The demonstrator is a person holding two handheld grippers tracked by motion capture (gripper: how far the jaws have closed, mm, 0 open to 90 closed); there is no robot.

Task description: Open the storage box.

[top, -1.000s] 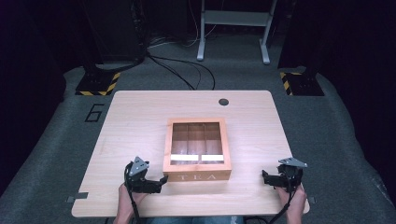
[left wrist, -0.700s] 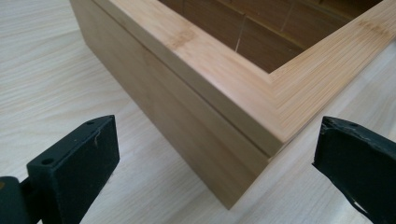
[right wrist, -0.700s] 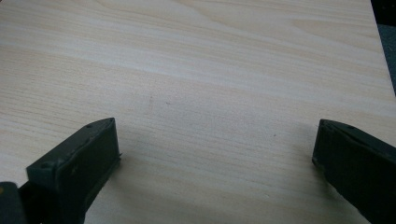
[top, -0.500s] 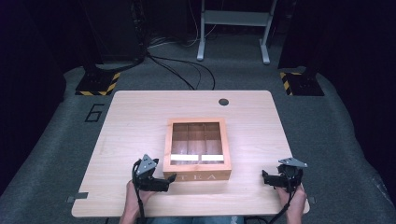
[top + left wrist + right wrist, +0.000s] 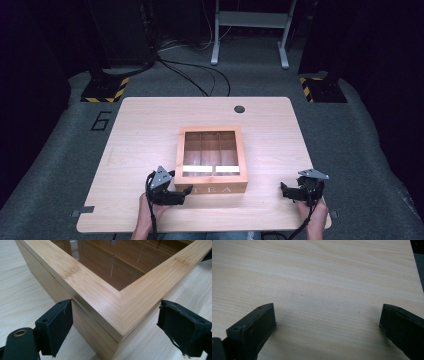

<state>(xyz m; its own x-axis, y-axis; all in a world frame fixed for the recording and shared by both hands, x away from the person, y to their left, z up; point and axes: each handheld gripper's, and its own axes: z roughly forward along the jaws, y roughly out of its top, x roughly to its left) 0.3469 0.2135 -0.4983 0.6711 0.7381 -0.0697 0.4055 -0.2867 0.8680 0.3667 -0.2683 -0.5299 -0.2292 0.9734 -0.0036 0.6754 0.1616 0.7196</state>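
Left gripper (image 5: 115,327) is closing its jaws around the near-left corner of the square bamboo glass-lidded tea box (image 5: 212,159) sitting mid-desk toward the near edge, pads not touching yet, right gripper (image 5: 292,192) idling open by the near-right corner

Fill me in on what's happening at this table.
A person holds a hand-held gripper in each hand. The left hand-held gripper straddles the near left corner of the square wooden tea box with a glass lid, its jaws just closing but not yet pressing. The right hand-held gripper waits open over the light wooden table.
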